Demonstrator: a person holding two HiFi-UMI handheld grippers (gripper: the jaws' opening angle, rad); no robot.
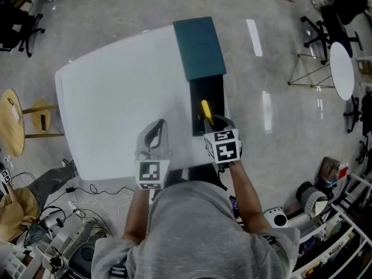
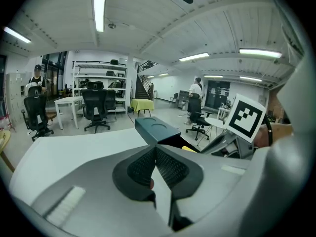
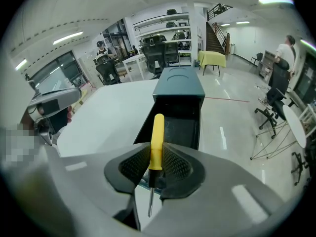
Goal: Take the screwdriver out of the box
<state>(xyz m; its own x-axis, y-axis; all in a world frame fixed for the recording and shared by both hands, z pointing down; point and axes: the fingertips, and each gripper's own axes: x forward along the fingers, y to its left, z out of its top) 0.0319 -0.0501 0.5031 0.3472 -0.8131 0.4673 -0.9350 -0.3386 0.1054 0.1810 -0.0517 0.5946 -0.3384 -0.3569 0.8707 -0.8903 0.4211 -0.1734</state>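
Your right tongs clamp the screwdriver, its yellow handle pointing away from you over the open box at the worktop's right edge. Your left tongs are closed and empty.

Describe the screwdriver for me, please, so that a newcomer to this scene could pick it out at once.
On the white table, a long dark box lies at the right edge, its teal lid slid to the far end. Over its open part, the right gripper clamps the screwdriver. It is the only yellow thing there: a slim yellow handle on a thin metal shaft.
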